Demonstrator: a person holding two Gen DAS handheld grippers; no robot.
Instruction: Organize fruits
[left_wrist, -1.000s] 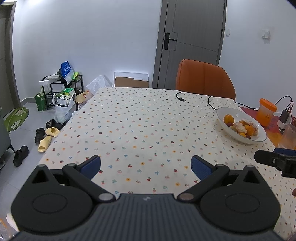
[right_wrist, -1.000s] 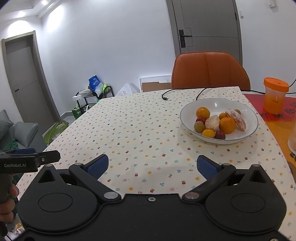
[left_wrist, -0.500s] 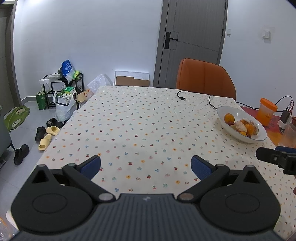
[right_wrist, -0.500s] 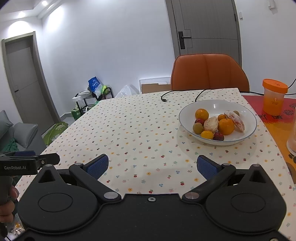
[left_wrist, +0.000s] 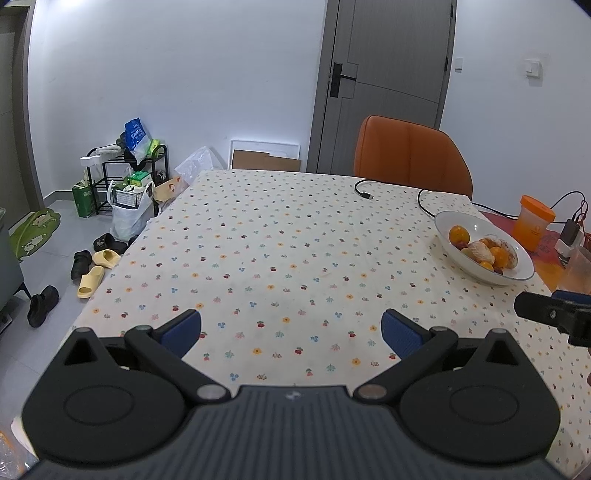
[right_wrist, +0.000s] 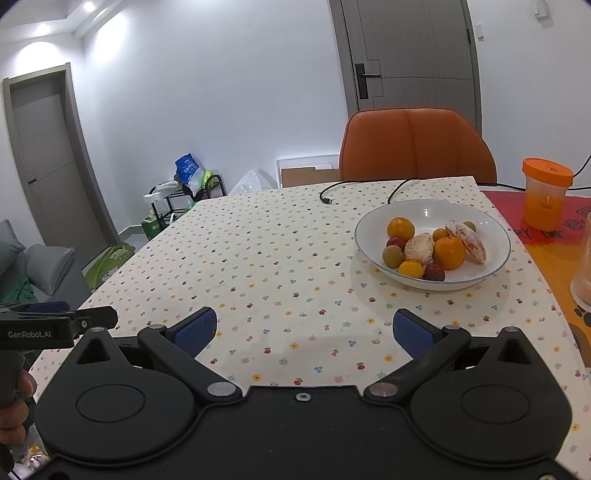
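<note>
At the near desk (right_wrist: 258, 266) edge: left claw (left_wrist: 291, 328) and right claw (right_wrist: 304, 326), both spread wide, gripping nothing. Farther right on the floral cloth: white bowl (right_wrist: 373, 251) holding oranges (right_wrist: 448, 253), peeled citrus and small plums. Behind: orange chair (right_wrist: 415, 144).

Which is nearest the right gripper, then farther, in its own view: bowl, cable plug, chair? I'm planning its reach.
1. Bowl, ahead right of the right gripper.
2. Cable plug, farther up the table.
3. Chair, beyond the table's far edge.
</note>
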